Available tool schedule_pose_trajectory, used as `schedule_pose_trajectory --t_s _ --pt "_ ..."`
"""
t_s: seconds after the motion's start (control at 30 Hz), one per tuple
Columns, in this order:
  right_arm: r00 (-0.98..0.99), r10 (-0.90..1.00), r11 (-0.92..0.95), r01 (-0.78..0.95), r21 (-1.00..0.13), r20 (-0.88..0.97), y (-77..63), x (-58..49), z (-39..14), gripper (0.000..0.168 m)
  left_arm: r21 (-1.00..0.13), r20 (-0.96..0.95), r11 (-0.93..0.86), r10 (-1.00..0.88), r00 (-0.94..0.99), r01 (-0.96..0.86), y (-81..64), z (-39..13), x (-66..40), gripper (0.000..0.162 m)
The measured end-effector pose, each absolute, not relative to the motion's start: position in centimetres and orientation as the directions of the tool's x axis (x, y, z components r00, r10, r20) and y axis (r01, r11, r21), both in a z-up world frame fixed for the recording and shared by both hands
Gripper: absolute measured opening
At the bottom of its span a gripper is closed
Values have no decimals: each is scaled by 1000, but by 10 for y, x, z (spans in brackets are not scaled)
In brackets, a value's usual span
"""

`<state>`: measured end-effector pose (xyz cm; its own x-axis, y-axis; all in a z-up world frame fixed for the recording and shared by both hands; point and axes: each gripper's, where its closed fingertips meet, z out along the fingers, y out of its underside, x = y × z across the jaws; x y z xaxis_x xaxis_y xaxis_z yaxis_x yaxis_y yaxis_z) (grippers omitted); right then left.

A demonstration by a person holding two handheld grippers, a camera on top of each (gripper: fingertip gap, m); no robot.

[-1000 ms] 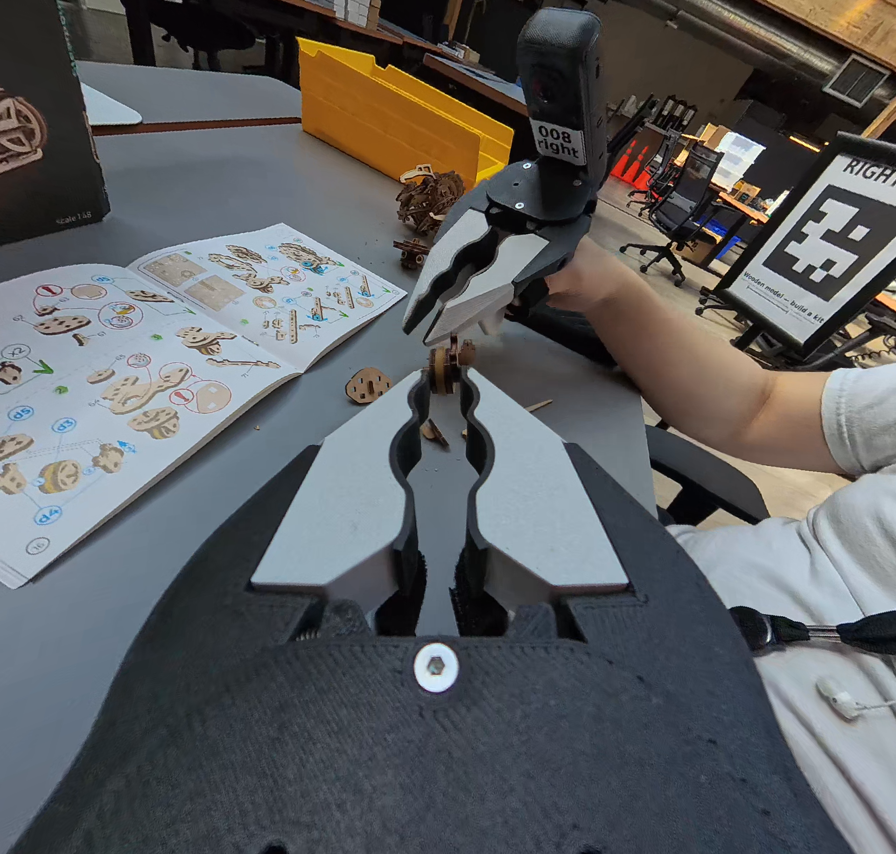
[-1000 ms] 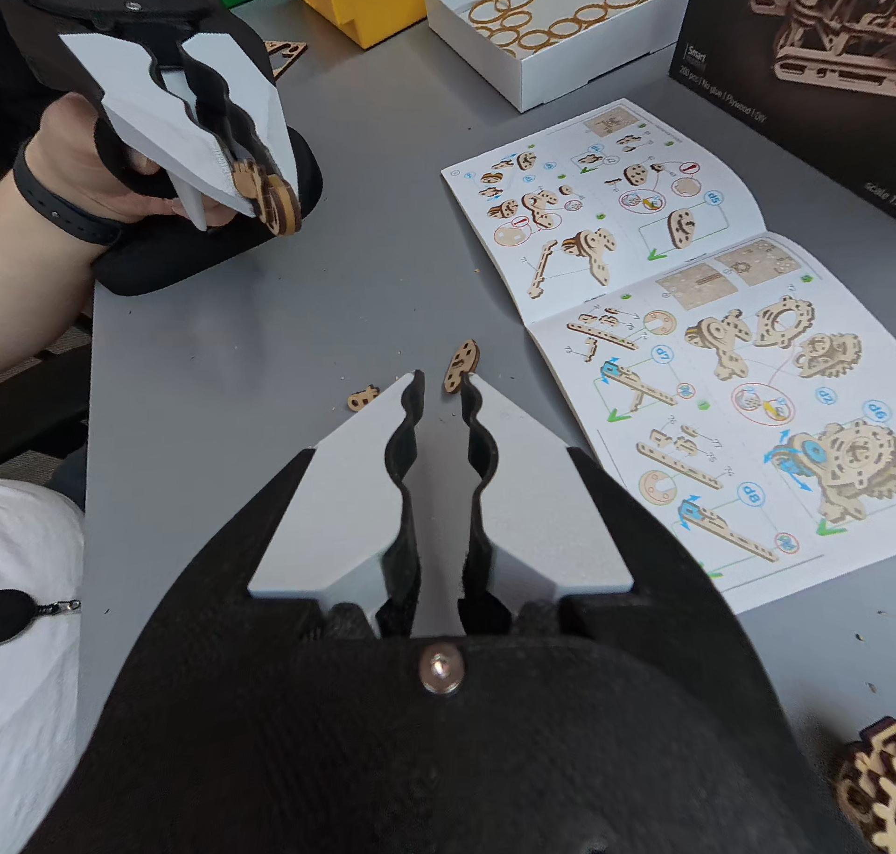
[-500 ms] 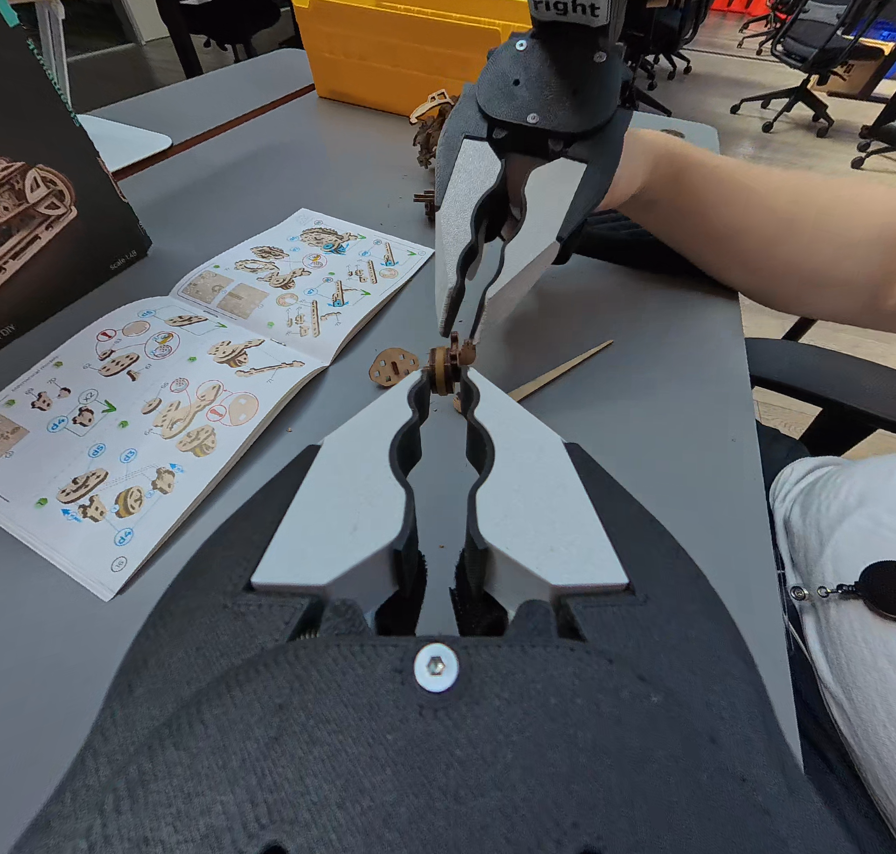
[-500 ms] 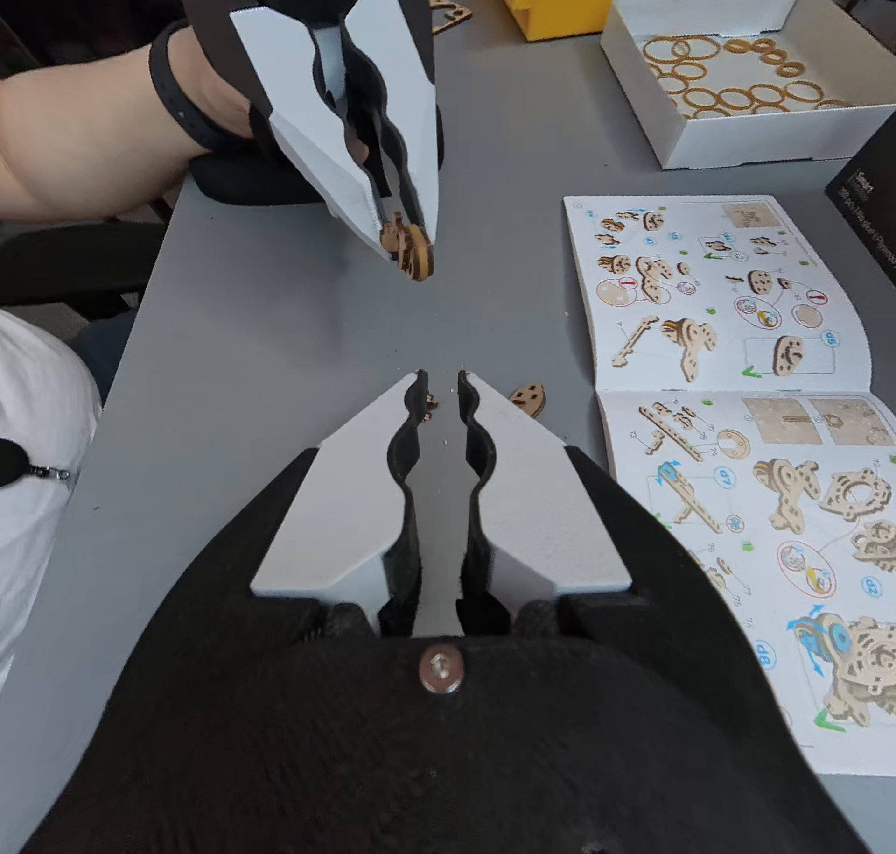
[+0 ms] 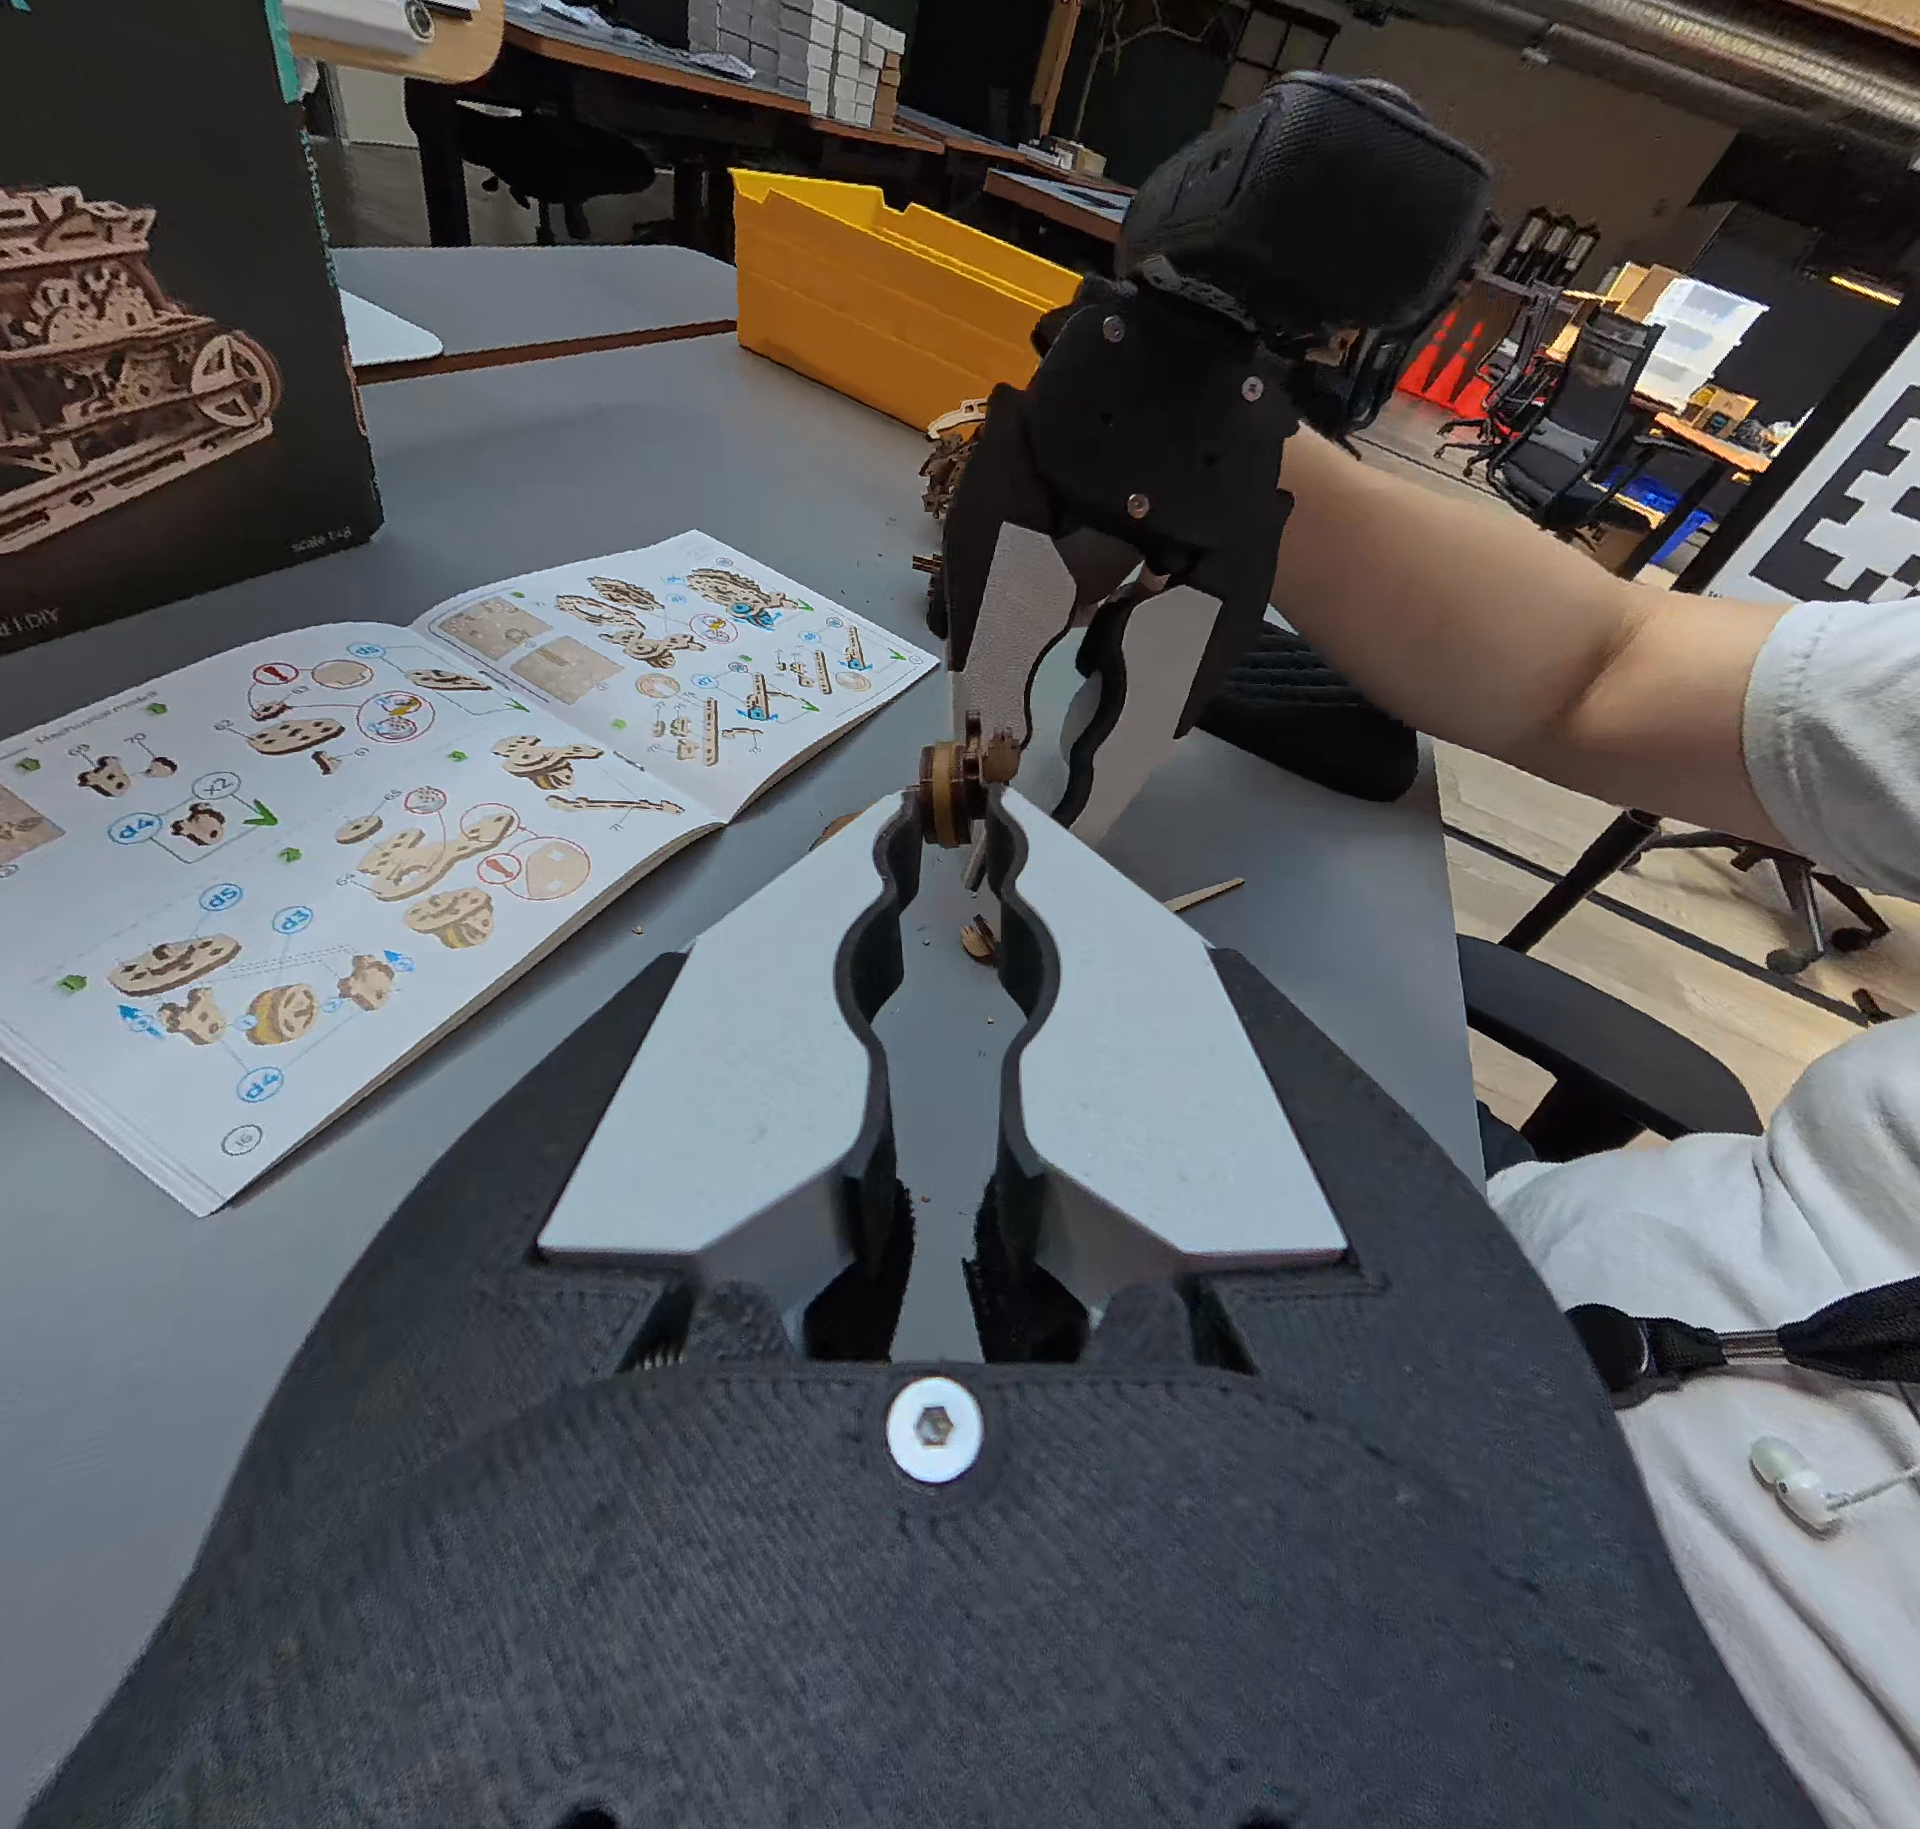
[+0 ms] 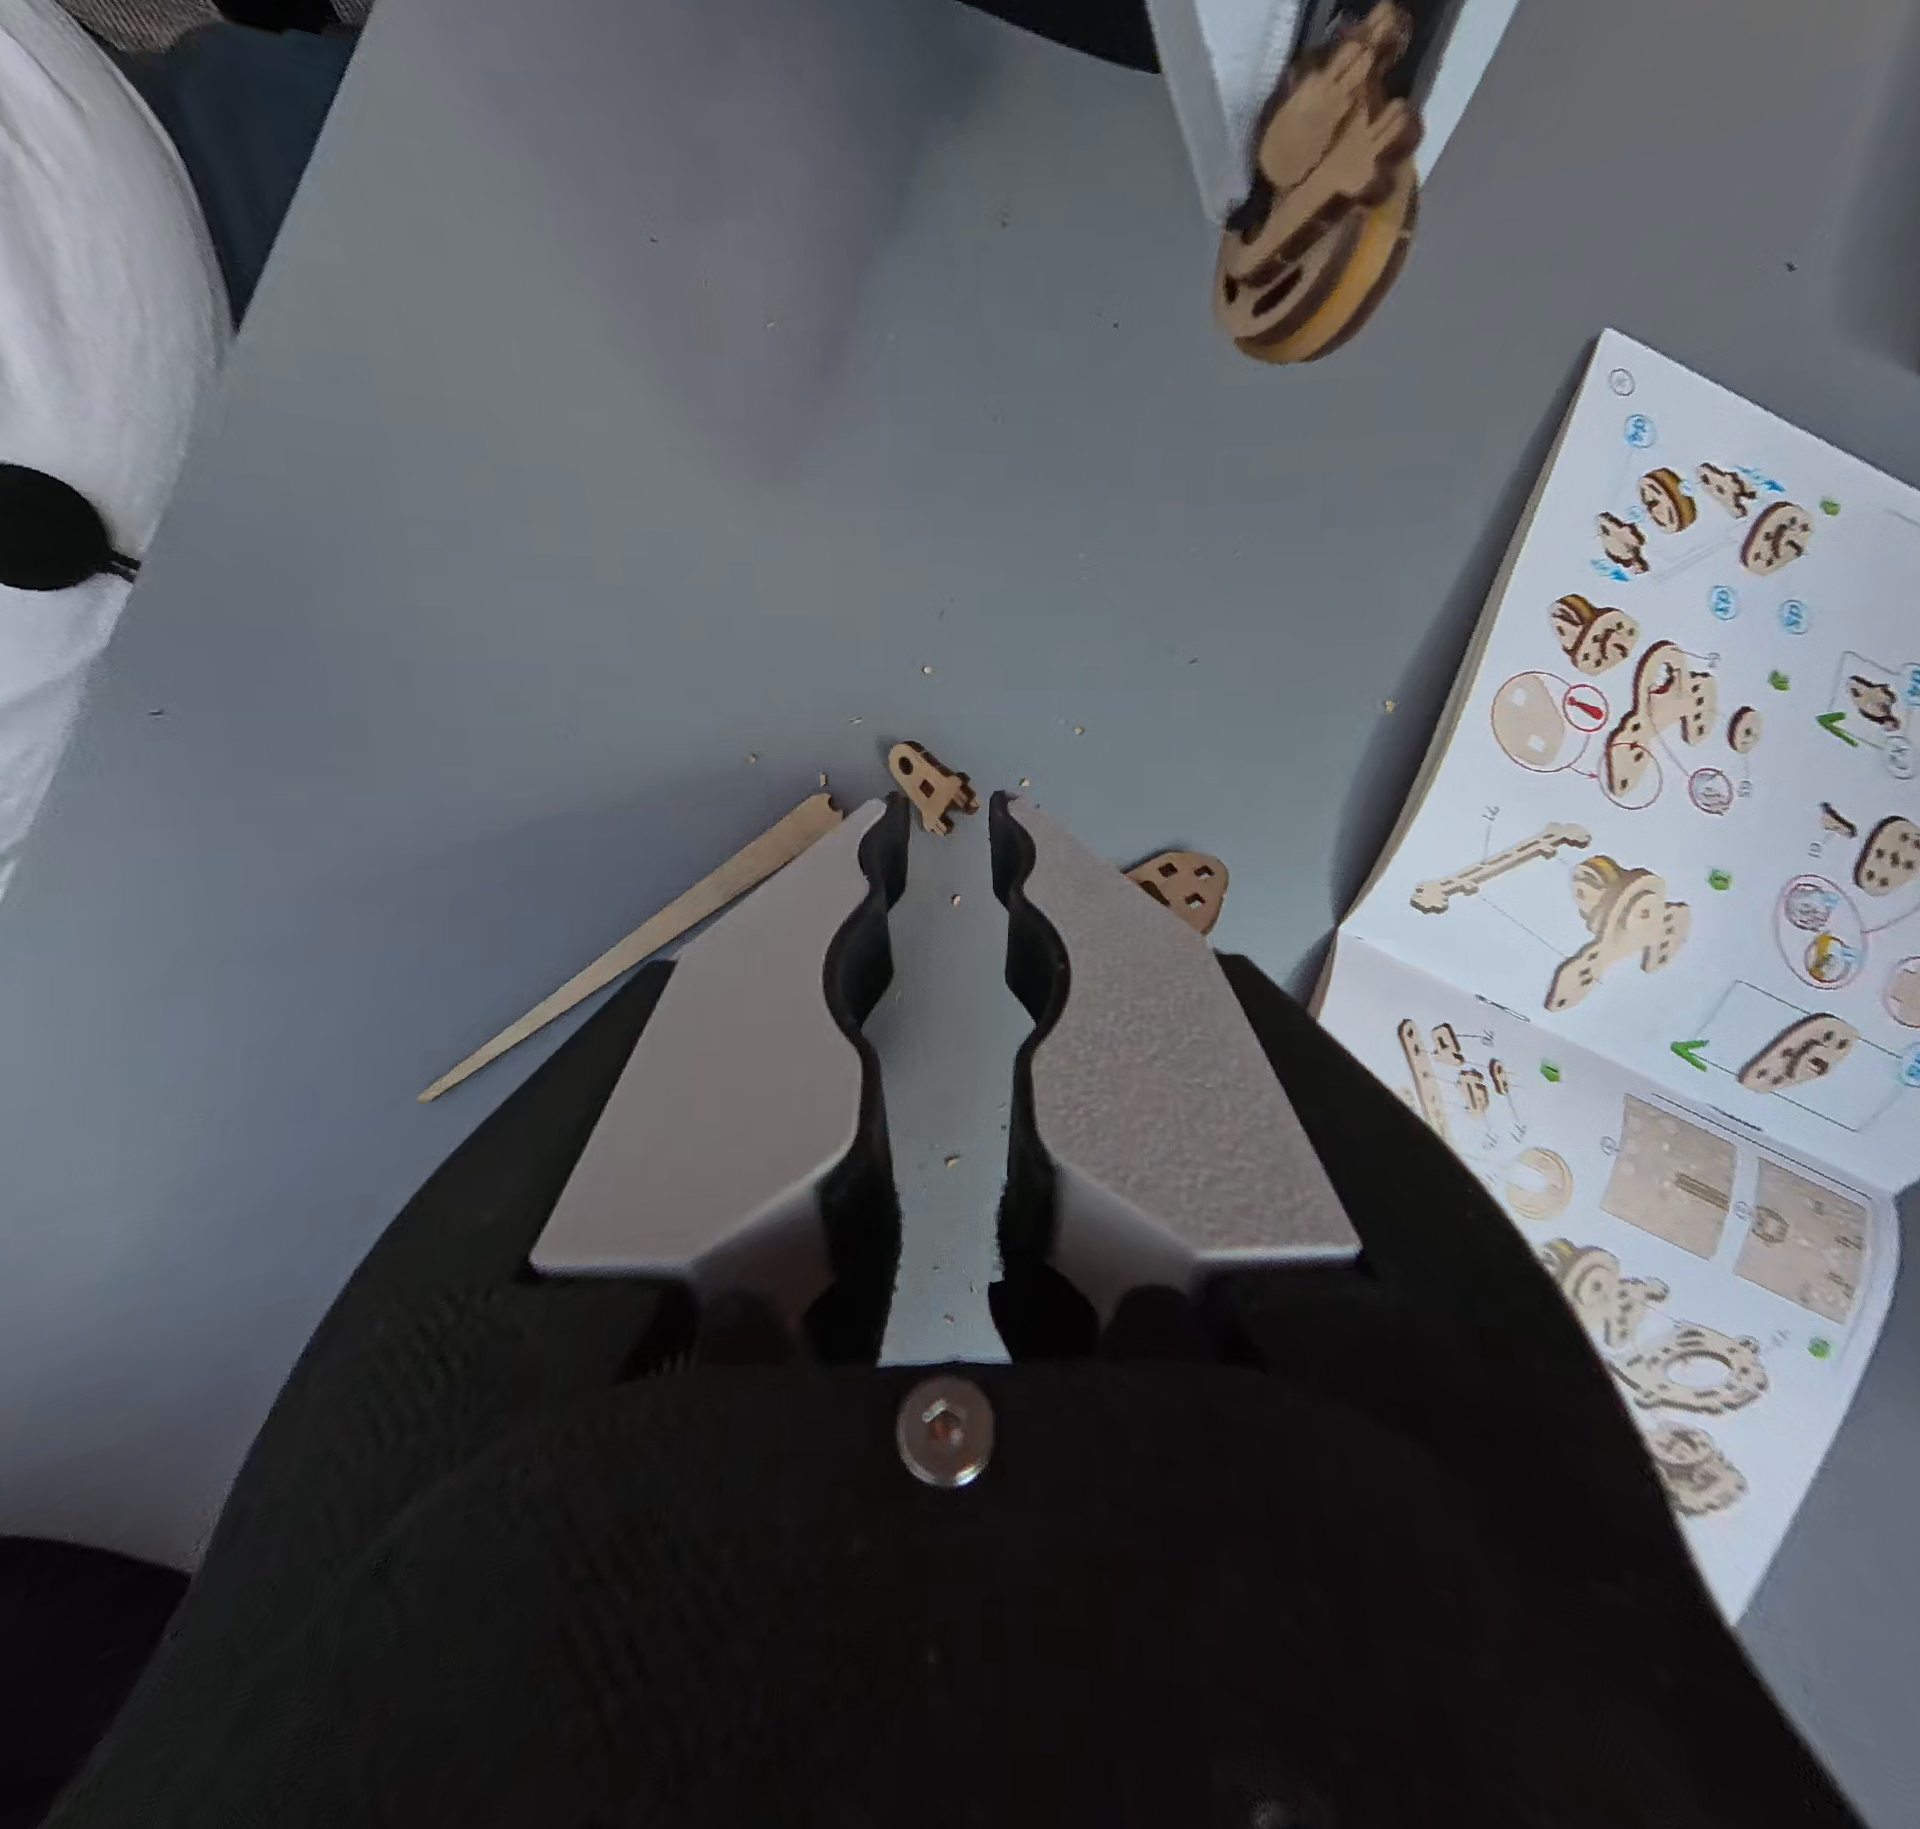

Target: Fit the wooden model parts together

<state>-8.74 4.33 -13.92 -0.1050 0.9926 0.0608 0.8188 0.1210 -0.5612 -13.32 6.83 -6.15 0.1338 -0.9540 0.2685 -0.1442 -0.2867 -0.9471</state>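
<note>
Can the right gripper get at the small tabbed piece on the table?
Probably yes. The right gripper is open, pointing down, its tips either side of the small tabbed piece, with nothing between. The wooden stick lies just left and might get nudged.

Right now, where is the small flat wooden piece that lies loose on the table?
In the right wrist view, the small wooden piece lies on the grey table just ahead of the right tool, between the thin wooden stick and the booklet.

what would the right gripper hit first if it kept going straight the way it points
Probably the small flat tan wooden piece lying on the grey table just ahead of the right gripper, whose open jaws frame it. Depth is uncertain; the tabletop itself may come first.
</note>
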Motion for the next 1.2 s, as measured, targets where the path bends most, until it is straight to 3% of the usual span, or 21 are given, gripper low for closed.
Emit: schedule_pose_trajectory --t_s 0.03,0.13,0.27,0.33,0.47,0.53,0.63,0.77,1.0,1.2 --pt "-105 994 93 805 -586 12 41 -90 -141 17 -943 284 -301 -950 125 -143 68 -62 -133 9" --pt "-74 997 45 803 -595 -25 45 -90 -151 27 -931 313 -327 -944 109 -163 65 -66 -132 10" --pt "-51 996 -1 791 -611 -68 44 -90 -155 21 -931 263 -279 -960 97 -237 56 -75 -127 10" --pt "-56 994 -17 780 -626 -96 41 -91 -156 10 -935 190 -210 -977 94 -287 50 -80 -123 10" --pt "-26 998 -20 745 -667 -59 48 -93 -155 9 -909 -17 -4 -999 47 -418 35 -98 -116 10" --pt "-1 1000 -3 734 -679 -5 54 -92 -151 0 -860 -153 113 -987 41 -498 35 -112 -114 10" --pt "21 998 26 713 -701 58 60 -91 -143 0 -745 -409 327 -912 12 -582 39 -127 -112 10" --pt "-7 997 54 724 -688 71 55 -93 -145 0 -578 -565 466 -821 -84 -670 38 -148 -112 10" --pt "68 994 15 684 -730 84 65 -110 -150 15 -510 -626 463 -777 -56 -724 44 -147 -126 10" --pt "54 974 128 673 -728 221 72 -126 -149 17 -463 -650 422 -759 -25 -779 53 -148 -147 10"
